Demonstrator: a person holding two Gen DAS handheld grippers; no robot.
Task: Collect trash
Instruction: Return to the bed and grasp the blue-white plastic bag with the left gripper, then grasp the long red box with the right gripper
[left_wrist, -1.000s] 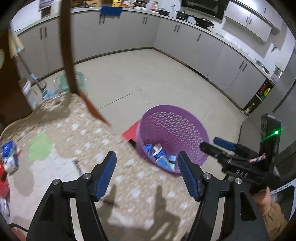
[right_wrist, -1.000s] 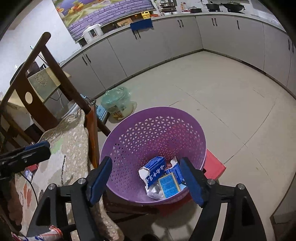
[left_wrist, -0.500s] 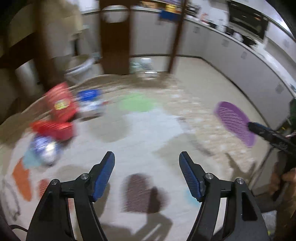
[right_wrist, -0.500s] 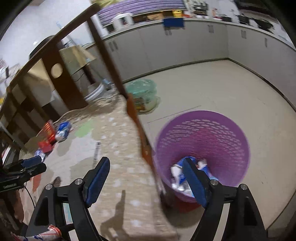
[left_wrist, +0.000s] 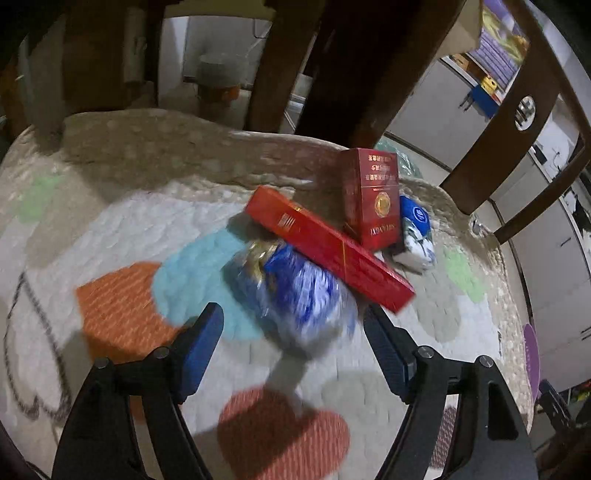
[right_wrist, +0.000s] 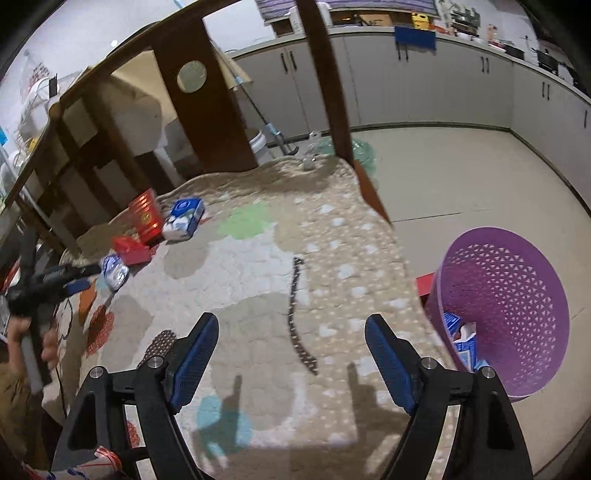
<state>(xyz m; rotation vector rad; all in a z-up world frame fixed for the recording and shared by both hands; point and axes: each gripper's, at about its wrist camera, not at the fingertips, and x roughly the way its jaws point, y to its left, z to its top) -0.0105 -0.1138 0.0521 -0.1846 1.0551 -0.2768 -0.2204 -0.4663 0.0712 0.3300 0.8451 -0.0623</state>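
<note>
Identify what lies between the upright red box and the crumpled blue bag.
The long red carton lies between the upright red box and the crumpled blue bag, seen in the left wrist view.

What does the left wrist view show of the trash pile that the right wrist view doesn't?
Only the left wrist view shows the pile close up: the long red carton lies propped across the blurred blue-and-white wrapper, with the open left tongs just short of it. Only the right wrist view shows the purple basket on the floor, with cartons inside, and the open right tongs over bare cloth. Both show the upright red box, the blue-and-white carton beside it, and the patterned tablecloth.
</note>
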